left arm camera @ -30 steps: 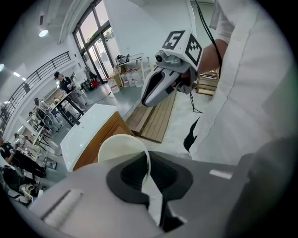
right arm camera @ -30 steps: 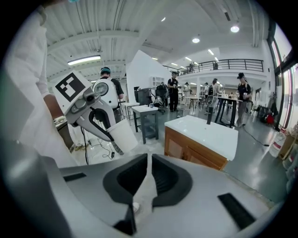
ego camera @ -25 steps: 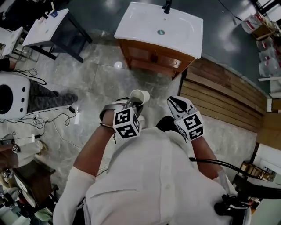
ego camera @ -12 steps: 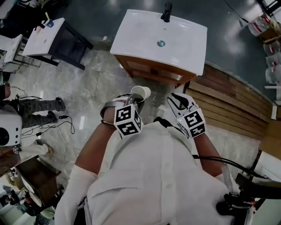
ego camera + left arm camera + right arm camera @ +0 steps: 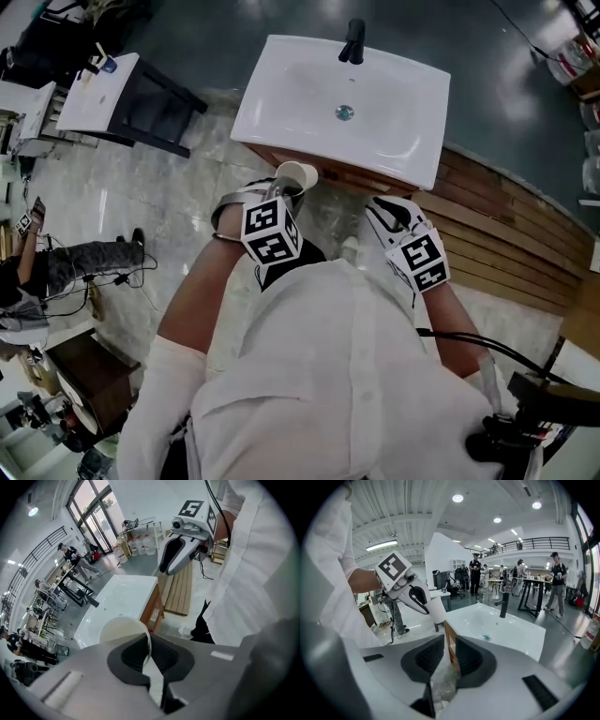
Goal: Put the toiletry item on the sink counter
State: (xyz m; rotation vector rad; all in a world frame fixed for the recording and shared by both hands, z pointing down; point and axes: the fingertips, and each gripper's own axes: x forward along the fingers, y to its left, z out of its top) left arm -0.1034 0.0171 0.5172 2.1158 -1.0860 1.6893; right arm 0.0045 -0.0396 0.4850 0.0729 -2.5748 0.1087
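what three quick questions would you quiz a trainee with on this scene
1. Pick one. The left gripper holds:
A) a cup
B) a towel
C) nothing
2. True or false: the cup already stands on the sink.
3. Fill in: the tap at the back of the sink is ___ in colour.

Key: 1 A; 2 false, it is up in the jaws, at the sink's near edge in the head view; 3 black.
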